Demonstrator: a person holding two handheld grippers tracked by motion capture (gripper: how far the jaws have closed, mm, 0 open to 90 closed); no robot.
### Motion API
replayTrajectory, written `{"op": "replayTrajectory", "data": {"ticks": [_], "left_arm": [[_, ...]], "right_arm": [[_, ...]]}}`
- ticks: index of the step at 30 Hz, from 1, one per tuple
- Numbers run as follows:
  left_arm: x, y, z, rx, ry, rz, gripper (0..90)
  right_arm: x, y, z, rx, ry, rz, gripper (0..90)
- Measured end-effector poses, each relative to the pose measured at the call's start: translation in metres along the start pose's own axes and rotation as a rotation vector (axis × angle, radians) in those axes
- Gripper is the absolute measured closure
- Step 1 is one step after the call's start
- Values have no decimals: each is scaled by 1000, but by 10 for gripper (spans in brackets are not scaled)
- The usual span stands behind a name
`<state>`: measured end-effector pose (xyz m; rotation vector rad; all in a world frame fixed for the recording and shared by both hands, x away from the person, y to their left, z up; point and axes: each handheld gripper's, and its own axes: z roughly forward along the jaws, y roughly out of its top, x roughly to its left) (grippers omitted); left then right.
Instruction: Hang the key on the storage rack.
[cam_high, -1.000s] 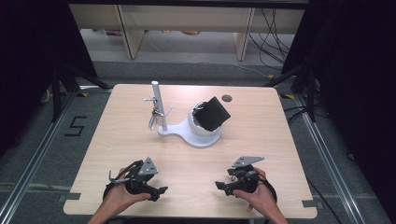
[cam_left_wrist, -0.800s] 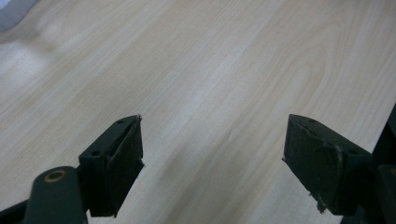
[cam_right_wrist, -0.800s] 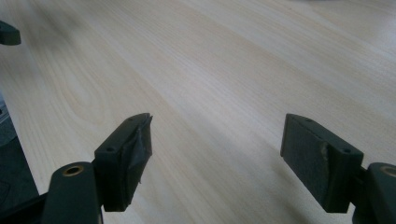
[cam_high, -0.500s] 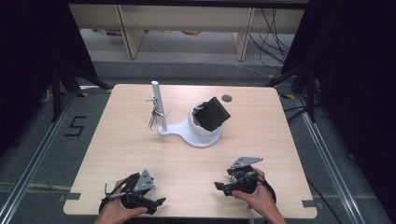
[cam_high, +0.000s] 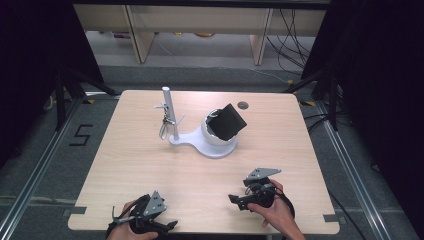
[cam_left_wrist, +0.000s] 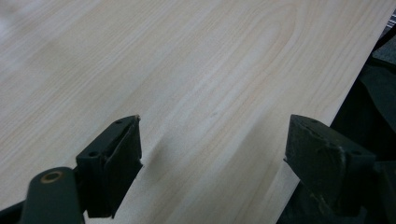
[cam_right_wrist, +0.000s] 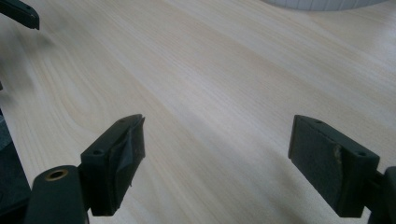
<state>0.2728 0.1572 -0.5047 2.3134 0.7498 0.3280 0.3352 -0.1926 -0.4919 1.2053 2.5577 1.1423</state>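
Surroundings beyond the counter (cam_high: 150, 165)

Black tripod legs (cam_high: 70, 82) off the counter's far-left corner; floor marking "5" (cam_high: 81, 135) left of the counter; wooden shelving (cam_high: 200, 25) beyond its far edge; loose cables (cam_high: 295, 30) beyond its far-right corner.

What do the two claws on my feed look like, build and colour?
Both are black. The left claw and right claw each carry a grey three-cornered plate on top. Each has two blocky black jaws with flat pads and a brass-coloured rivet at the hinge.
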Motion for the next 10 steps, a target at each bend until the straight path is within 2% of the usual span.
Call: {"op": "replayTrajectory", "data": {"ticks": [1,3,4,6,10], "left_arm": [[0,0,0,0,4,-5,183],[3,0,-1,3,18,15,182],[2,-1,-1,-1,11,-12,181],[3,-1,-1,3,19,1,180],[4,-1,-1,0,15,-4,175]], "right_arm": [[-1,0,0,-3,-2,-21,195],[-1,0,0,0,-6,-17,195],[-1,0,0,3,-4,-16,195],[-1,0,0,2,-4,-27,196],[-1,0,1,0,-8,-27,196]]}}
